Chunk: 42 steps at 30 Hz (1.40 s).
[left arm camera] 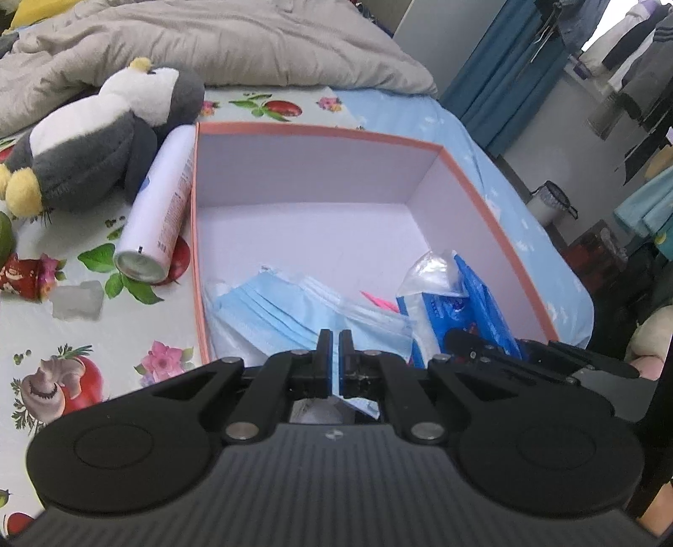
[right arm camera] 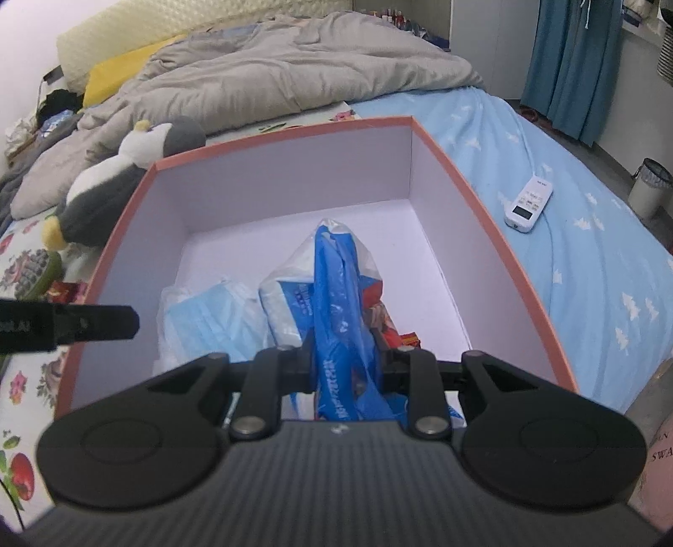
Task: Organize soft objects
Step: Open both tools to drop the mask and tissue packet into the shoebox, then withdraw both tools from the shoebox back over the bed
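Inside the pink-rimmed box (left arm camera: 319,139) on the bed, the left gripper (left arm camera: 335,336) pinches the face-mask pack (left arm camera: 294,307); the right gripper (right arm camera: 345,357) seemingly clamps the blue tissue packet (right arm camera: 336,303), both near the box's front wall.

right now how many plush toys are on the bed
1: a grey and white plush penguin lies left of the pink box, against the spray can. Others may be hidden under the duvet.

Bed (right arm camera: 568,235) with a floral cloth (left arm camera: 75,336) laid over it

On it: box (left arm camera: 319,134), plush penguin (left arm camera: 105,139), spray can (left arm camera: 155,210), remote (right arm camera: 529,204), grey duvet (right arm camera: 273,80).
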Each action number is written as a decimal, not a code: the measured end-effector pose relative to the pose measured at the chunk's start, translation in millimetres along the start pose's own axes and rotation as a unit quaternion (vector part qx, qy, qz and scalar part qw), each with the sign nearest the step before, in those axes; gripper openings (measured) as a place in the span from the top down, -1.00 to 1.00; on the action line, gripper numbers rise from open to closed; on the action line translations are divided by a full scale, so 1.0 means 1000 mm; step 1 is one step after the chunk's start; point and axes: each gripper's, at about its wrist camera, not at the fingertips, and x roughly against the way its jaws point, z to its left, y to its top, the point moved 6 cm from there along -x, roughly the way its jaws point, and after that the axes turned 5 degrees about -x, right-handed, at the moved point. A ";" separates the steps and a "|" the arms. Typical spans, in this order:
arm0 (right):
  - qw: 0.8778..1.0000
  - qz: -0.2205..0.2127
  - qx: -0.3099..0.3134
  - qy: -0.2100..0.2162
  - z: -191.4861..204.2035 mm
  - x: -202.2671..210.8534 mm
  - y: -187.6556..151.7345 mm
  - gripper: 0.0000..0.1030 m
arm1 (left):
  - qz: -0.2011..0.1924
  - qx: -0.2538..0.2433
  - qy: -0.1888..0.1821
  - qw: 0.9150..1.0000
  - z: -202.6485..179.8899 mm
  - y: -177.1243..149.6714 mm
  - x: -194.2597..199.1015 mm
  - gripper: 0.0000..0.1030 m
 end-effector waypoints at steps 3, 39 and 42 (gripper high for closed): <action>1.000 0.005 -0.009 -0.003 -0.004 -0.006 0.000 0.19 | 0.002 -0.001 0.001 1.000 0.000 -0.002 -0.003 0.94; 0.985 -0.147 0.010 0.094 0.088 0.198 -0.013 -0.04 | -0.157 0.011 0.045 0.986 0.023 -0.077 0.244 0.92; 0.983 -0.150 0.016 0.106 0.102 0.210 -0.025 -0.04 | -0.159 0.014 0.051 0.986 0.033 -0.095 0.261 0.92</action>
